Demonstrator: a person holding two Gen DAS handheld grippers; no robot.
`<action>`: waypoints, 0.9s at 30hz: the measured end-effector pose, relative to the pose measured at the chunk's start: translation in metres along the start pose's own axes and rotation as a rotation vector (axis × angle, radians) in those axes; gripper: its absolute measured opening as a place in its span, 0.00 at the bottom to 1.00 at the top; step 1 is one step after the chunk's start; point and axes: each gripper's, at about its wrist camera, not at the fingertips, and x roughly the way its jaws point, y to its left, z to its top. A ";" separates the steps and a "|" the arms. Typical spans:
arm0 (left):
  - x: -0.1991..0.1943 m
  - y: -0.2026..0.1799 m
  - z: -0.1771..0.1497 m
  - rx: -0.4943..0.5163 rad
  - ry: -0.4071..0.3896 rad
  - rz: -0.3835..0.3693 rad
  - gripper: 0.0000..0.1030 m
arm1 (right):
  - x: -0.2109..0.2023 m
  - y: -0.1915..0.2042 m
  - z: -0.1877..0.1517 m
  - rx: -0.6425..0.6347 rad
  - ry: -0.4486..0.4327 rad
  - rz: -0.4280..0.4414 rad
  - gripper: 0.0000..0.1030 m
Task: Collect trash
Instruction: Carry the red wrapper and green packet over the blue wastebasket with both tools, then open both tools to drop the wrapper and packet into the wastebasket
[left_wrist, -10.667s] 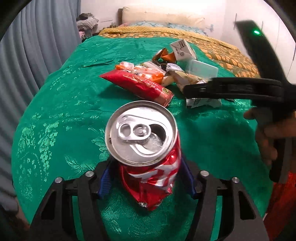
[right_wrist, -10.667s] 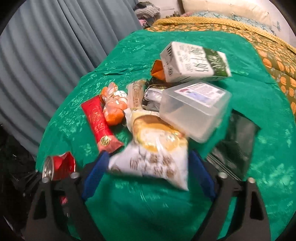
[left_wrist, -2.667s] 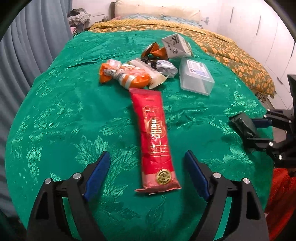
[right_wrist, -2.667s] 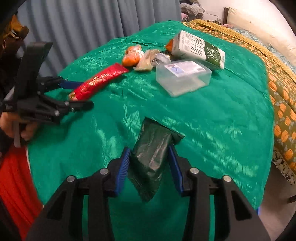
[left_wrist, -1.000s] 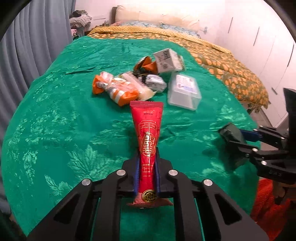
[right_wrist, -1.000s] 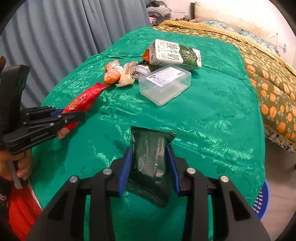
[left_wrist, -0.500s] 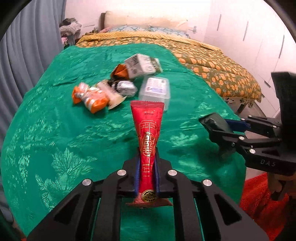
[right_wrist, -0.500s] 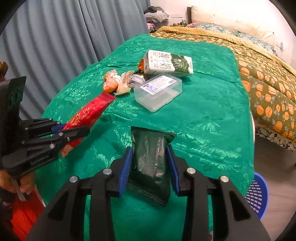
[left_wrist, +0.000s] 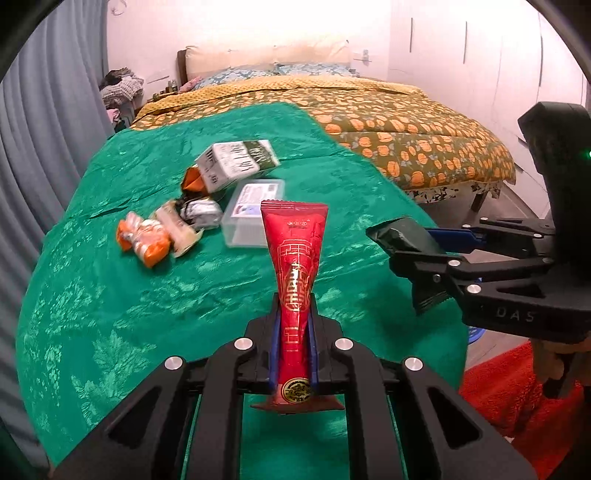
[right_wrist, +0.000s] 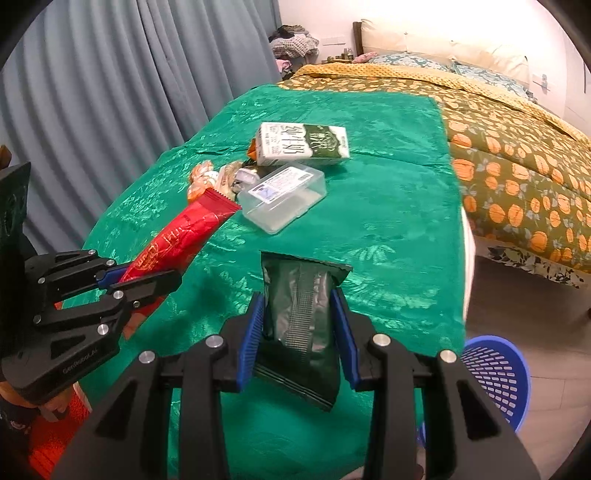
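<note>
A long red foil snack packet (left_wrist: 295, 273) is clamped near its lower end by the left gripper (left_wrist: 293, 354) and is held raised above the green patterned cloth (left_wrist: 110, 295). A crumpled dark green foil wrapper (right_wrist: 301, 325) is pinched between the blue pads of the right gripper (right_wrist: 301, 332), near the table's edge. A blue perforated plastic basket (right_wrist: 495, 373) is seen on the floor just beyond that edge. A missed drop is judged possible, since light foil may drift sideways or cling to a pad when released.
</note>
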 end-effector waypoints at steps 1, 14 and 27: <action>0.001 -0.003 0.002 0.002 0.002 -0.009 0.10 | -0.002 -0.004 0.001 0.006 -0.001 -0.001 0.35; 0.050 -0.114 0.060 0.045 0.110 -0.313 0.10 | -0.066 -0.163 -0.023 0.203 -0.033 -0.236 0.35; 0.182 -0.264 0.055 0.110 0.302 -0.391 0.11 | -0.051 -0.299 -0.099 0.482 0.089 -0.333 0.35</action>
